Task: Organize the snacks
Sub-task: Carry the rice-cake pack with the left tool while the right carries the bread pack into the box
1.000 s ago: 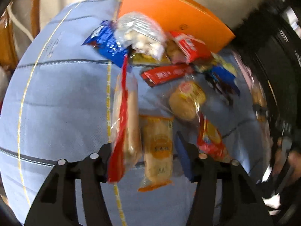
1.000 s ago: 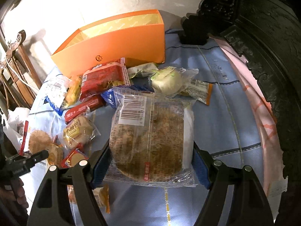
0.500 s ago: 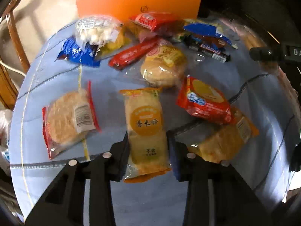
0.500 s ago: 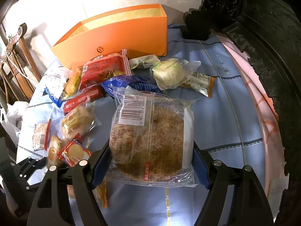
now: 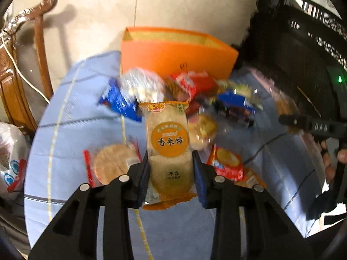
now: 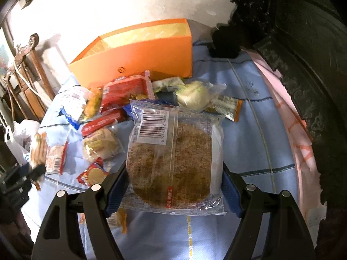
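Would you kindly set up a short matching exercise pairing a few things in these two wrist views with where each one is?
Things:
1. rice cracker pack
2. brown cake pack
3. orange box
4. red round-biscuit packet

Places:
A. lying on the blue cloth
B. clamped in the right gripper
C. standing behind the snack pile
D. clamped in the left gripper

Pairs: 1-D, 2-B, 3-C, 4-A

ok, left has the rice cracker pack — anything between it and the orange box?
Only the snack pile lying against the orange box front wall, low on the cloth. The rice cracker pack is clamped in the left gripper. The box's open top looks unobstructed.
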The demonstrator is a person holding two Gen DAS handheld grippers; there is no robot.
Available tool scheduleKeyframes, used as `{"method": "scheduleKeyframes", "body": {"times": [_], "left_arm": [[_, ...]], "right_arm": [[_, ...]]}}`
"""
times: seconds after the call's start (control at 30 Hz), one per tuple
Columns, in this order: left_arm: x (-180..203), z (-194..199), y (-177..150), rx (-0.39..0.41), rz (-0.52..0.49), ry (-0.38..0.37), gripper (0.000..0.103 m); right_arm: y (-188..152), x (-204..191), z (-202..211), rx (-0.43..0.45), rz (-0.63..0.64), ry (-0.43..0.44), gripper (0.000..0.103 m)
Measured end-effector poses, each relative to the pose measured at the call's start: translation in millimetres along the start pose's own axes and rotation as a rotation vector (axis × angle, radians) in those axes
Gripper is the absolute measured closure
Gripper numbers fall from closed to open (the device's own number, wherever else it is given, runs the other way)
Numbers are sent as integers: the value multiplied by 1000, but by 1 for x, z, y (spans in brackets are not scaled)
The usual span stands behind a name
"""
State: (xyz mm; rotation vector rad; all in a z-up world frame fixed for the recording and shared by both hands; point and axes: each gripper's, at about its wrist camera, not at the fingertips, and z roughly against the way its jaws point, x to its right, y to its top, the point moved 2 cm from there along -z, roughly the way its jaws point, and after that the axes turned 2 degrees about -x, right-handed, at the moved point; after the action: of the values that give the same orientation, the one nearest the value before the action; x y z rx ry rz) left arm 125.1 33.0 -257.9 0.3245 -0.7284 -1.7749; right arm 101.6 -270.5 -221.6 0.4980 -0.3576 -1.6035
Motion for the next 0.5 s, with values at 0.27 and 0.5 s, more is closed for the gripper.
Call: {"method": "scheduleKeyframes", "body": {"times": [0.27,0.5], "left_arm": [[7,42,36,103,5,1,68],[12,65,74,172,-4,11,68]], "right_arm": [[18,-29,43,91,88,-18,26],[45,-48,83,197,137,-47,26]]}}
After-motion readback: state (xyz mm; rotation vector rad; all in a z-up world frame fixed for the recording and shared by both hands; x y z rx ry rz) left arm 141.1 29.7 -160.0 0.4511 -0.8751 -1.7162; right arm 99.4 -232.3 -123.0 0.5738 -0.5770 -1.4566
